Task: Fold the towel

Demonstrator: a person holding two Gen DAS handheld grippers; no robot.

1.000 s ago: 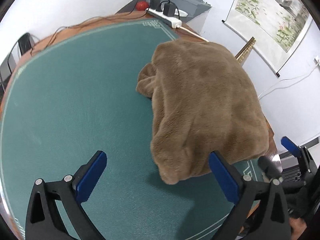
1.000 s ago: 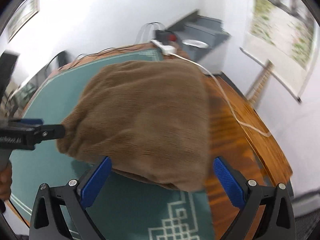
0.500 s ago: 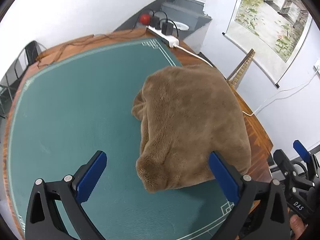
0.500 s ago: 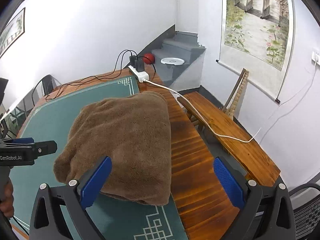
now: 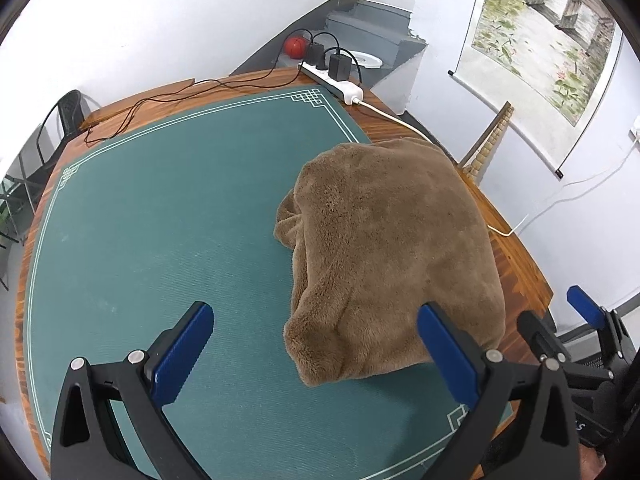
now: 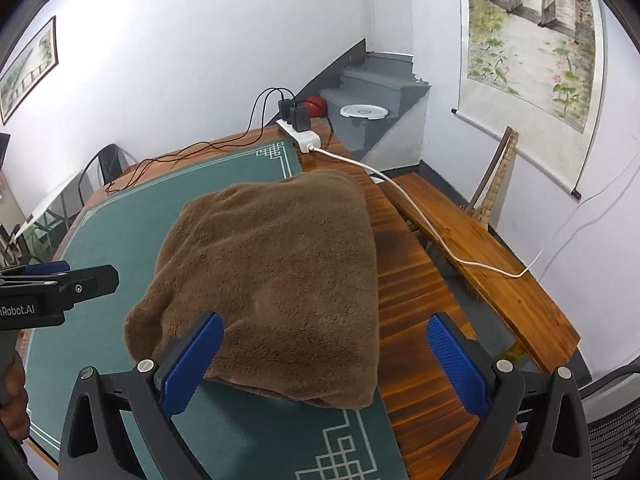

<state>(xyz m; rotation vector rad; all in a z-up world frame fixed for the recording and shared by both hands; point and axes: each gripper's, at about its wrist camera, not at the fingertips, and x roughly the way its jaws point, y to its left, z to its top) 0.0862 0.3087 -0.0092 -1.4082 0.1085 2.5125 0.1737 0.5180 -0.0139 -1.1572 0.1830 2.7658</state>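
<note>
A brown plush towel (image 5: 392, 256) (image 6: 276, 276) lies folded in a thick bundle on the right side of the green mat (image 5: 168, 224) (image 6: 132, 220), its right part hanging over onto bare wood. My left gripper (image 5: 316, 356) is open above the mat's near edge; its right finger overlaps the towel's near edge in the view. My right gripper (image 6: 324, 364) is open, held back from the towel's near right corner with nothing between its fingers. The right gripper (image 5: 580, 320) also shows at the lower right of the left wrist view, and the left gripper (image 6: 60, 280) at the left of the right wrist view.
A white power strip (image 5: 332, 80) (image 6: 298, 136) with black plugs and cables sits at the table's far edge. A white cable (image 6: 420, 216) runs over a wooden bench (image 6: 480, 264) on the right. Grey stairs (image 6: 376, 88) and a red ball (image 5: 295, 46) are behind.
Both grippers have pulled back and up from the towel, so it looks smaller and farther away. The towel stays folded in place, and both grippers stay open.
</note>
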